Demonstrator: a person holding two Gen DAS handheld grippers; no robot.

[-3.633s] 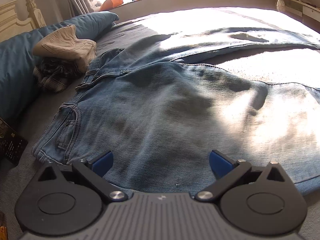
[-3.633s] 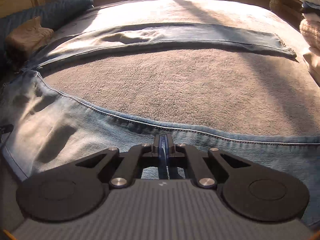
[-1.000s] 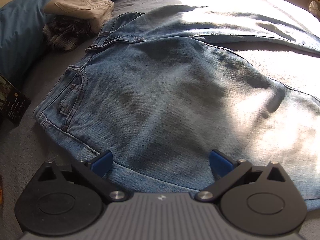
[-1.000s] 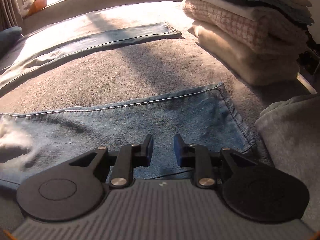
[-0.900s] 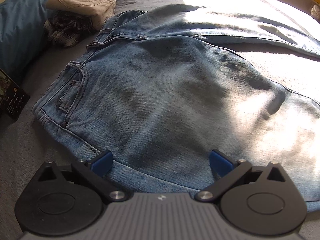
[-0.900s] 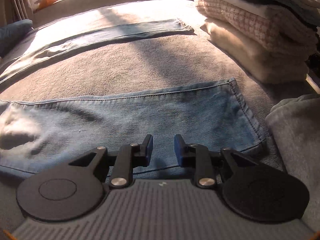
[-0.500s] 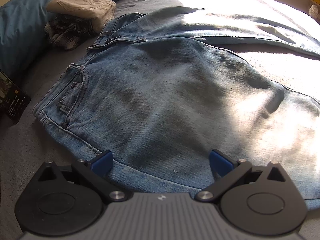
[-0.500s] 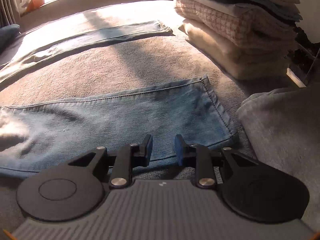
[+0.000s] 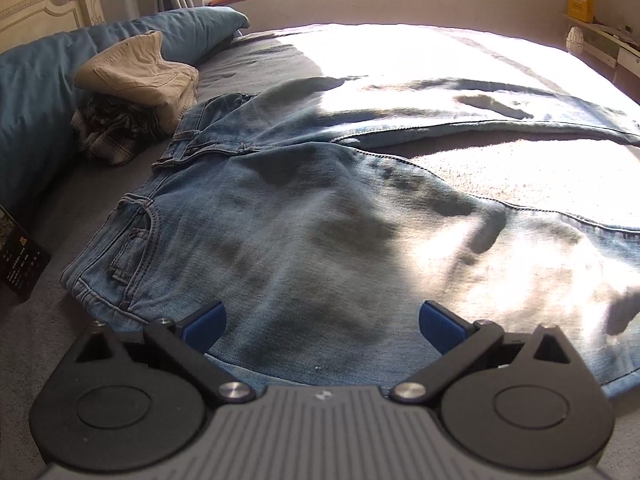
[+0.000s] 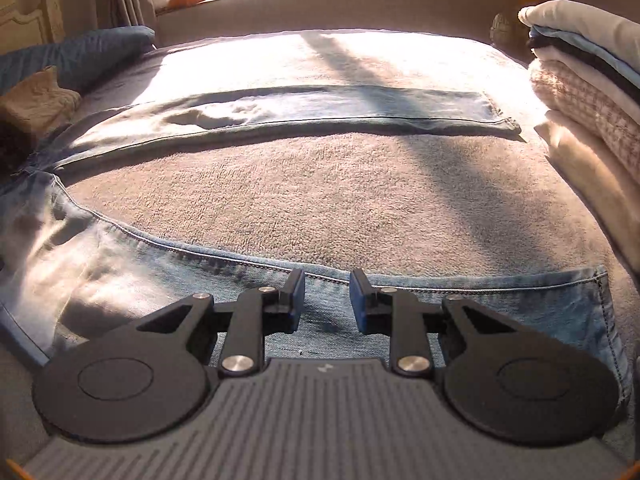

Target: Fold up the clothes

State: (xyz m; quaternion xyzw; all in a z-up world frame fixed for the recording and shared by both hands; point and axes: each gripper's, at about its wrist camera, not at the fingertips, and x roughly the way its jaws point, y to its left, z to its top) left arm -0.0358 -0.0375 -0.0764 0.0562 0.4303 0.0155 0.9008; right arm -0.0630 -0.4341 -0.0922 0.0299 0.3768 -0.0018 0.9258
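A pair of light-blue, faded jeans point(image 9: 304, 216) lies spread flat on the bed, front side up, with the waistband and a front pocket toward the left of the left wrist view. Its two legs splay apart in a V: the far leg point(image 10: 320, 108) runs straight across the sunlit bedding, and the near leg point(image 10: 500, 304) ends in a stitched hem at the right.

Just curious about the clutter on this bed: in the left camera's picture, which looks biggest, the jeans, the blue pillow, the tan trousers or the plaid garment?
1. jeans, by far.
2. blue pillow.
3. tan trousers.
4. plaid garment, though partly hidden under the trousers, so its rank is unsure.
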